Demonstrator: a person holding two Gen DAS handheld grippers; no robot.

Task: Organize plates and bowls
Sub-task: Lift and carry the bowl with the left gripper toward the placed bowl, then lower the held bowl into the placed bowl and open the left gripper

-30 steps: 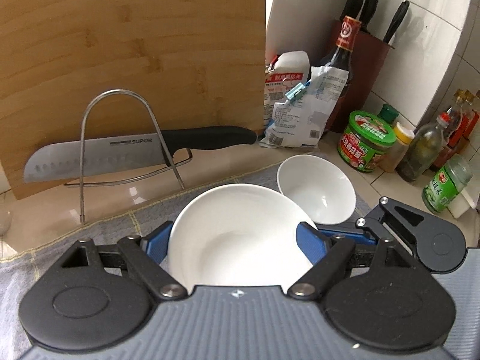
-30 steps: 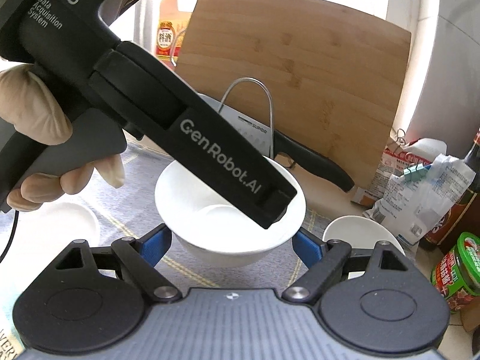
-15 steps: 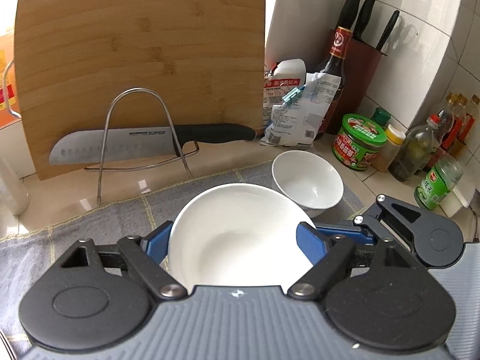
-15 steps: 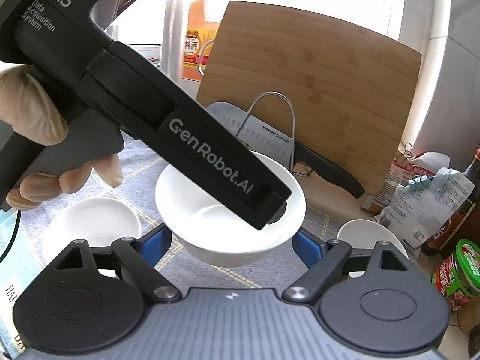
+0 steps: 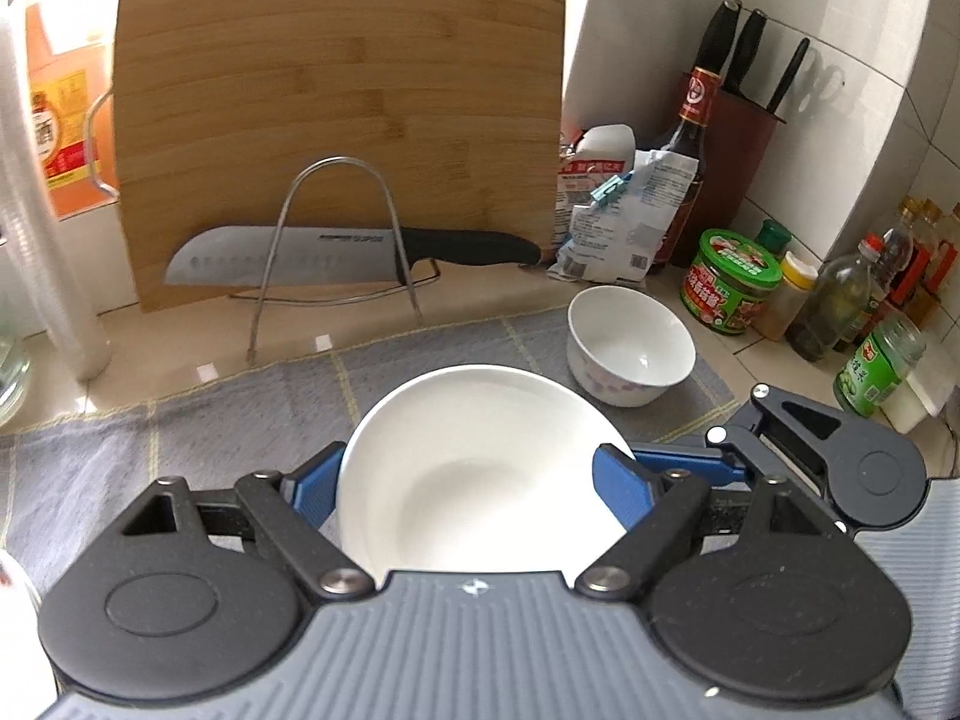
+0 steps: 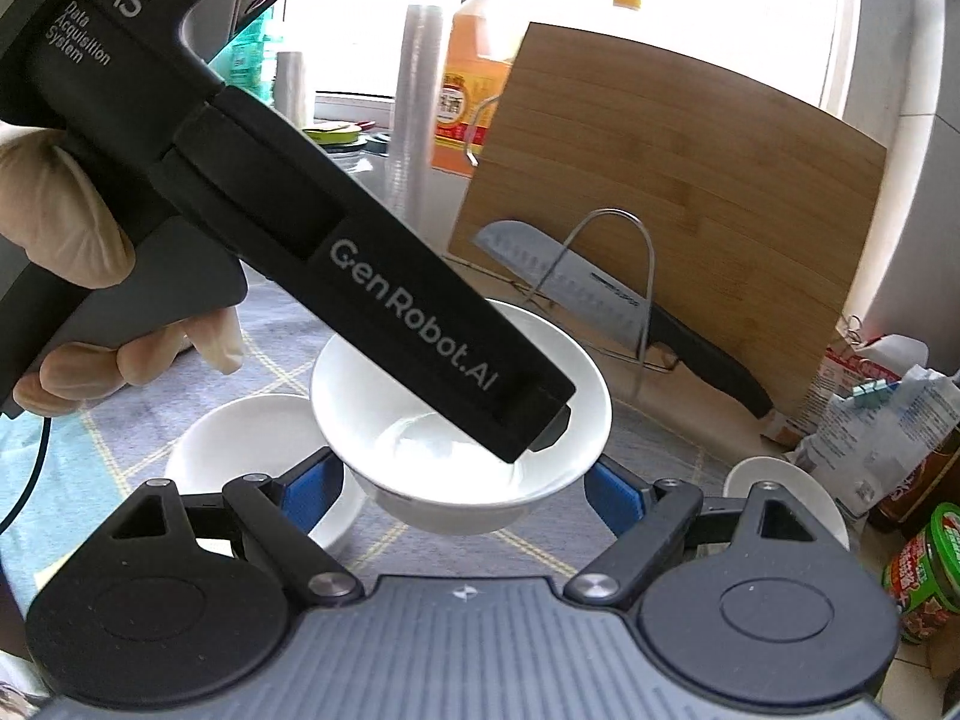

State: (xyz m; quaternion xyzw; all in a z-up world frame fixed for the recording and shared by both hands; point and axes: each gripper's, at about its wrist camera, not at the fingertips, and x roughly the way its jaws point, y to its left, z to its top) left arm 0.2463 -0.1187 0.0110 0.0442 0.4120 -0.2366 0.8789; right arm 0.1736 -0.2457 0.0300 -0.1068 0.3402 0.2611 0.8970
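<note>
A plain white bowl (image 5: 480, 468) is off the cloth, and my left gripper (image 5: 468, 474) is shut on it, a blue pad on each side. In the right wrist view the same bowl (image 6: 420, 414) sits between the blue pads of my right gripper (image 6: 465, 483), which lie against its lower wall. The left gripper's black body (image 6: 384, 276) crosses over the bowl there, held by a gloved hand (image 6: 66, 222). A flower-patterned white bowl (image 5: 630, 354) stands on the grey checked cloth (image 5: 180, 444) at the right. Another low white bowl (image 6: 240, 438) rests on the cloth below.
A bamboo cutting board (image 5: 336, 120) leans on the back wall, with a knife (image 5: 336, 252) on a wire rack (image 5: 336, 240) in front. Food packets (image 5: 618, 210), a green-lidded jar (image 5: 726, 282), bottles (image 5: 840, 306) and a knife block (image 5: 738, 162) crowd the right corner.
Both grippers have drawn back and risen together with the white bowl. The board, rack and patterned bowl look farther off. The low bowl on the cloth has come into the right wrist view.
</note>
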